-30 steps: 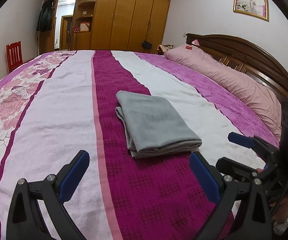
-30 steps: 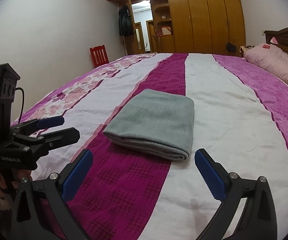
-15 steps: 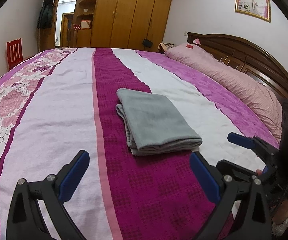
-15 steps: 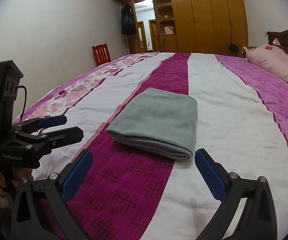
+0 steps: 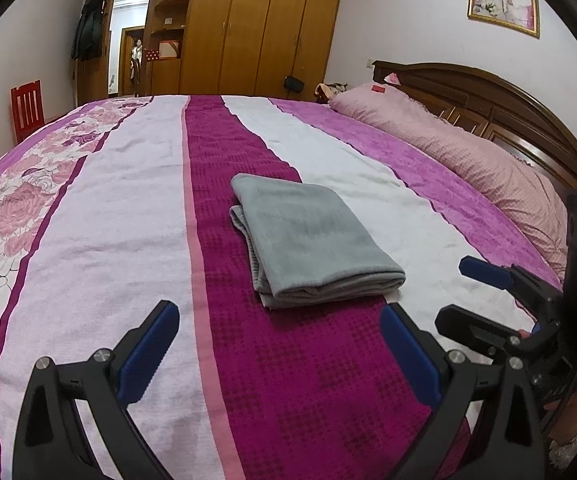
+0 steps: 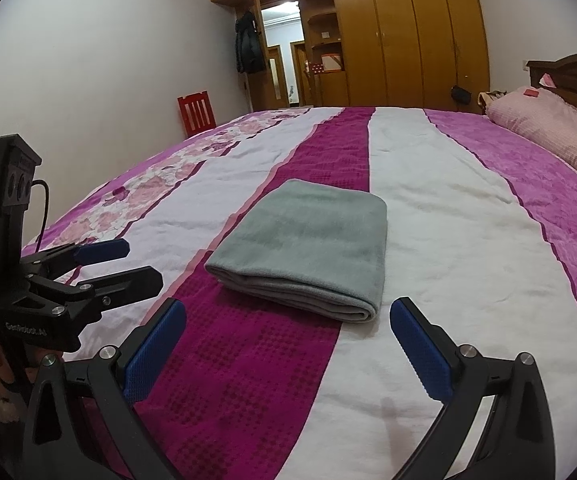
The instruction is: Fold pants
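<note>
The grey pants [image 5: 312, 240] lie folded in a compact packet on the dark purple stripe of the bedspread [image 5: 108, 208], in front of both my tools. My left gripper [image 5: 276, 344] and my right gripper [image 6: 288, 340] are both spread wide and hold nothing, near the packet but not touching it. I judge the folding done; the risk now is that a finger catches the layered edge nearest me and pulls the layers apart
</note>
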Tool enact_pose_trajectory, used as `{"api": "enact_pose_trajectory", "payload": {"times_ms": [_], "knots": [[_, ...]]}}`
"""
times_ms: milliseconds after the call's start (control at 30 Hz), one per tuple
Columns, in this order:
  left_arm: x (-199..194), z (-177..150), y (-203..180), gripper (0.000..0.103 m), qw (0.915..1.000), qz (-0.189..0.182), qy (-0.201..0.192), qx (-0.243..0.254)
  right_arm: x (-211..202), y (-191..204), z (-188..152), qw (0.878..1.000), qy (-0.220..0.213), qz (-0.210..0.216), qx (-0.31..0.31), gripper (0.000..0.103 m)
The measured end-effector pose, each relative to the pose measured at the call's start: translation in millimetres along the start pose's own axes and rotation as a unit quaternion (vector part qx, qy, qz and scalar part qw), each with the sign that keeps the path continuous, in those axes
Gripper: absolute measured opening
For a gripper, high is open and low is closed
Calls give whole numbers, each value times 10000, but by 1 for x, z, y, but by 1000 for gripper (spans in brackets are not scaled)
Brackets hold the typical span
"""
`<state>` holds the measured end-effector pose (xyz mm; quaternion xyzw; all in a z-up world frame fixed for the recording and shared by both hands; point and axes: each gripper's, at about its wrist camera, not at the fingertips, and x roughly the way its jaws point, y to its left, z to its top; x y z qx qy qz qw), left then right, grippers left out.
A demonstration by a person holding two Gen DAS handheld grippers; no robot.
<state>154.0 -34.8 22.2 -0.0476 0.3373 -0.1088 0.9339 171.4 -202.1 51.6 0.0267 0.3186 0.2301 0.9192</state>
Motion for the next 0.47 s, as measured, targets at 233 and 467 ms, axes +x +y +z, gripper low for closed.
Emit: {"api": "enact_pose_trajectory", "payload": {"times_ms": [233,467], "knots": [[2,0,0,102,10000,-8,25,7,-2,-5,1,9999,-32,-34,159,103],[1,-2,-4,102,9999,-11,-10,155,-1,-7,2,9998,6,-9,207,103]]}}
